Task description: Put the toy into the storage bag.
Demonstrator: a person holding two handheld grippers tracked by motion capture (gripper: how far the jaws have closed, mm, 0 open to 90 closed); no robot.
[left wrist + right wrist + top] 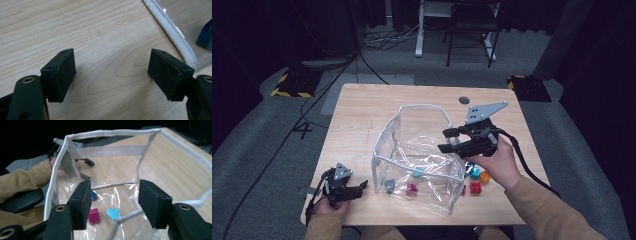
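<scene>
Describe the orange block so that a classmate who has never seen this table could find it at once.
Start at the clear pouch with white trim in the middle of the wooden table. Just outside its right end, below the right gripper, lies a small cluster of blocks. The orange block is the rightmost, beside a teal one and above a red one.

Tan sleeves (539, 205); blk tongs (446, 140), grey plates.
</scene>
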